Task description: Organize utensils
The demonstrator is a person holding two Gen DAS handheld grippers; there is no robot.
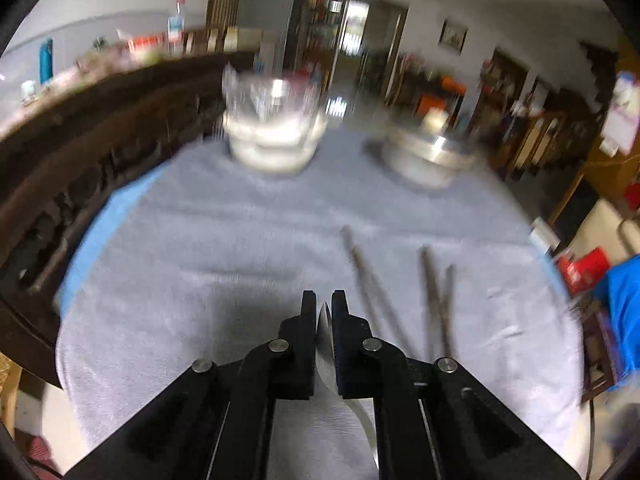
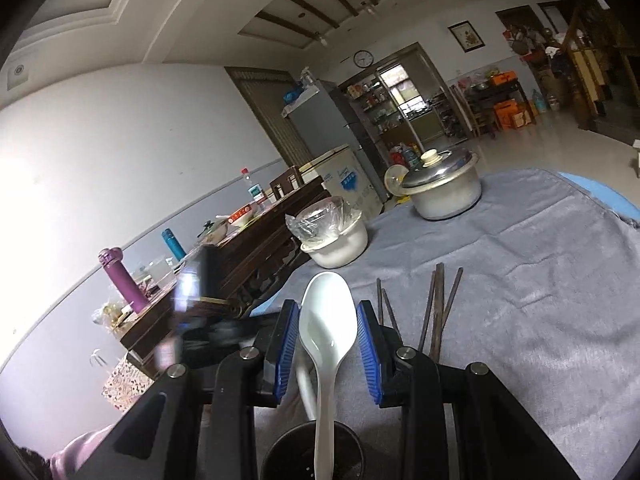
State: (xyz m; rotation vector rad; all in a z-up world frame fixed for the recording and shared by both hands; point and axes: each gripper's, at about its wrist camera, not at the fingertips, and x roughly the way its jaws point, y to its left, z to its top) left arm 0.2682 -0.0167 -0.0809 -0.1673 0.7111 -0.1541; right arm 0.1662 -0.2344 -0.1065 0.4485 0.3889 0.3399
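Utensils: a white ceramic soup spoon (image 2: 328, 320), a thin metal utensil (image 1: 326, 344) and several dark slender chopsticks (image 2: 438, 308) are seen on or over a table covered with a grey towel-like cloth (image 2: 540, 280).
Holder: a dark round cup (image 2: 312, 454) is seen at the near edge of the cloth, directly under the right gripper; the white spoon already stands in it, handle down and bowl up.
Right gripper (image 2: 328, 340): the blue-padded jaws stand apart on either side of the spoon bowl with no pad seen pressing on it, so the spoon is judged released.
Left gripper (image 1: 322, 300): the black jaws are clenched on the thin metal utensil, of which only a pale edge between the pads and a curved strip below are shown; whether it is a spoon or a blade cannot be told.
Chopsticks: these lie loose on the cloth toward its near right part, fanned and partly crossed, apart from the cup.
Done: one spoon is judged stored.
Left: the held metal piece is not yet placed, and the chopsticks are yet to be gathered.
Unrelated: a covered white bowl (image 2: 336, 236) and a lidded steel pot (image 2: 444, 186) stand near the far edge.
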